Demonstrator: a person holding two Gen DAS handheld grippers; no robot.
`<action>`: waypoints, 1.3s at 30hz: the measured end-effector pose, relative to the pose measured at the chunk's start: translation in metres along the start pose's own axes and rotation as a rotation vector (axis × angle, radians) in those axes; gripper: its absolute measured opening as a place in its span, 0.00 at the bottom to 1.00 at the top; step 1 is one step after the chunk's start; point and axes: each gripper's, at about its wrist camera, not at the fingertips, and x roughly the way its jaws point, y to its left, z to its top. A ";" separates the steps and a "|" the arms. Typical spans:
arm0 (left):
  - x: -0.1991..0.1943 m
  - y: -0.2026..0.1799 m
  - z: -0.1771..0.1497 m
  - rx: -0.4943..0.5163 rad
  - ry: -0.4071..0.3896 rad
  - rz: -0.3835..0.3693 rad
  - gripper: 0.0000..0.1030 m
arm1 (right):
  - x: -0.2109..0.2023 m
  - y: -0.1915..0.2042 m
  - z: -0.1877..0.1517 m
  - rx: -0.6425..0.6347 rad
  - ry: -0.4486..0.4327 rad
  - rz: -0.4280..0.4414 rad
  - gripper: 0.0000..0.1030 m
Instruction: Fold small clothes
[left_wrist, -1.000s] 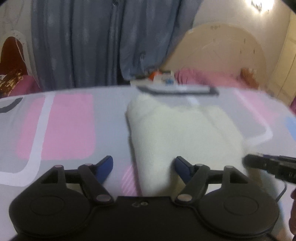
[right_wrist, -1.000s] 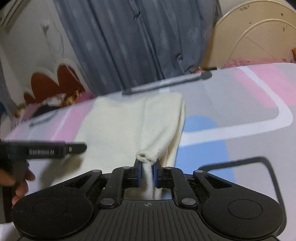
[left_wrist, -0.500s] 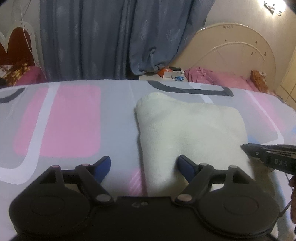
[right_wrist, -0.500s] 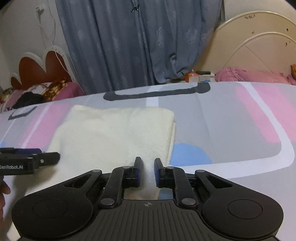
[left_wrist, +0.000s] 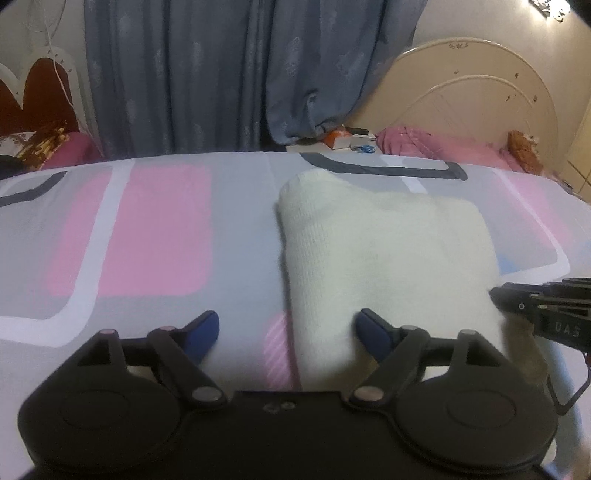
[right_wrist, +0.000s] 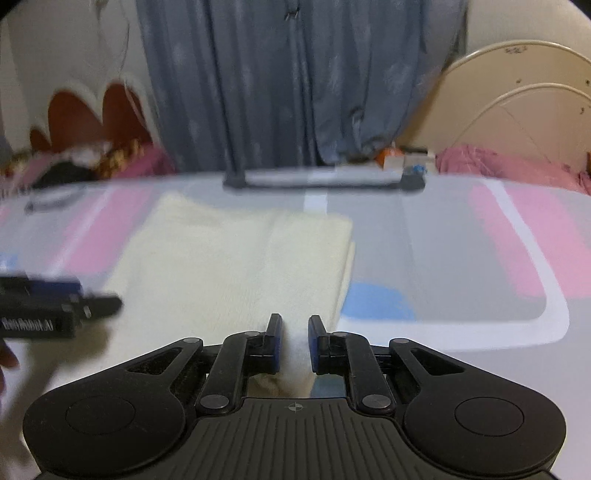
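Home bedroom — bedsheet (left_wrist: 155, 236), headboard (left_wrist: 480, 107), curtains (left_wrist: 221, 74).

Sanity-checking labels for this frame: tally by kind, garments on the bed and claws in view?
Cream folded garment: 1, lying flat on the patterned bedsheet
Claws: 2, left claw wide open, right claw slightly open with nothing pinched
Total: 3

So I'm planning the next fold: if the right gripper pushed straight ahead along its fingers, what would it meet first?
Probably the folded cream knit garment: the right gripper is open low over its near right edge, pointing along it. Depth is unclear.
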 end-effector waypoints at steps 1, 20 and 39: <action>-0.001 -0.001 0.001 0.003 0.000 0.004 0.79 | 0.000 -0.001 0.000 0.002 -0.001 0.001 0.14; -0.026 -0.017 -0.022 0.034 0.007 0.046 0.74 | -0.024 0.013 -0.010 -0.051 0.000 0.011 0.15; -0.028 -0.012 -0.042 0.028 0.037 0.080 0.77 | -0.021 0.028 -0.023 -0.107 0.059 -0.001 0.38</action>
